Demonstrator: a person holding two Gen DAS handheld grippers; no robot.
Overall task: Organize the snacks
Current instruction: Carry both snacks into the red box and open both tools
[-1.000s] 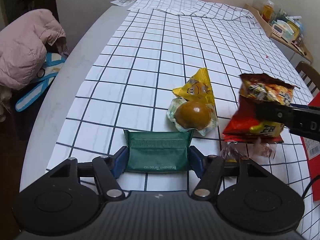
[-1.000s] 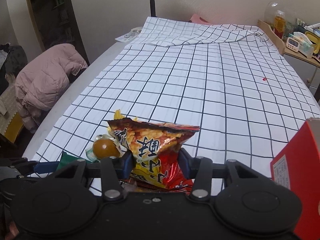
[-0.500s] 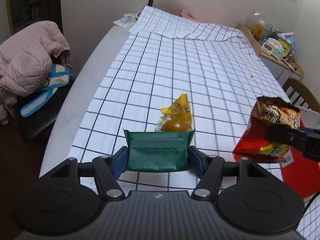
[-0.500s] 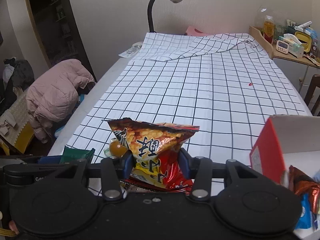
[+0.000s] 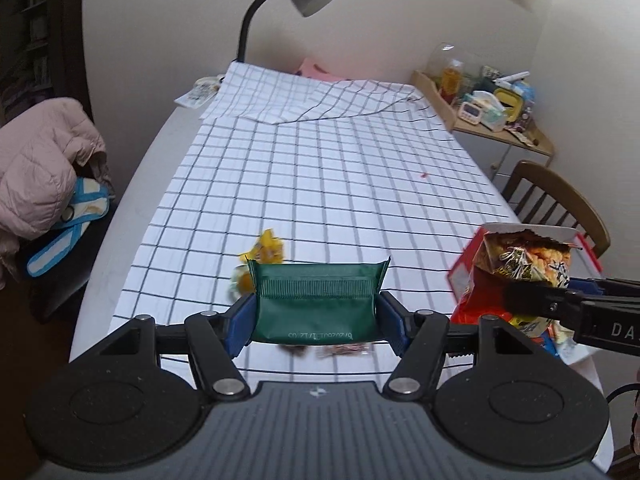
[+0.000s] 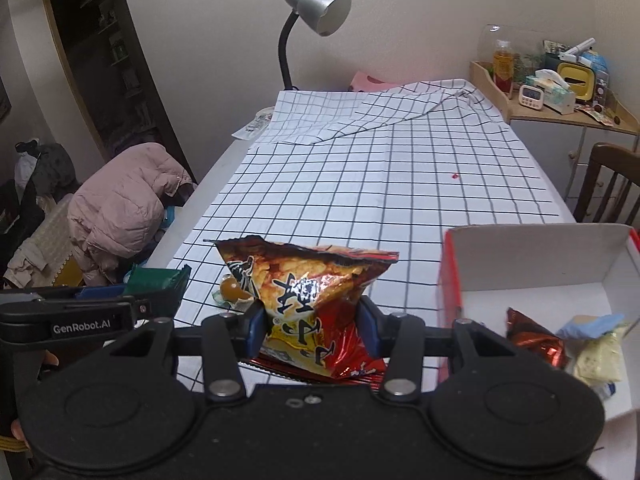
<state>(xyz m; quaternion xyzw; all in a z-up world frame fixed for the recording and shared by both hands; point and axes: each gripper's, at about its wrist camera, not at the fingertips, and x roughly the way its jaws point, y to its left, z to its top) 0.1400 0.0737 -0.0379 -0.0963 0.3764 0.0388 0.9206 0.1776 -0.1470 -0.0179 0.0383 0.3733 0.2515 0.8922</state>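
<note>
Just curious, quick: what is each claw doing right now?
Left claw: closed on the green packet.
Right claw: closed on the red snack bag.
</note>
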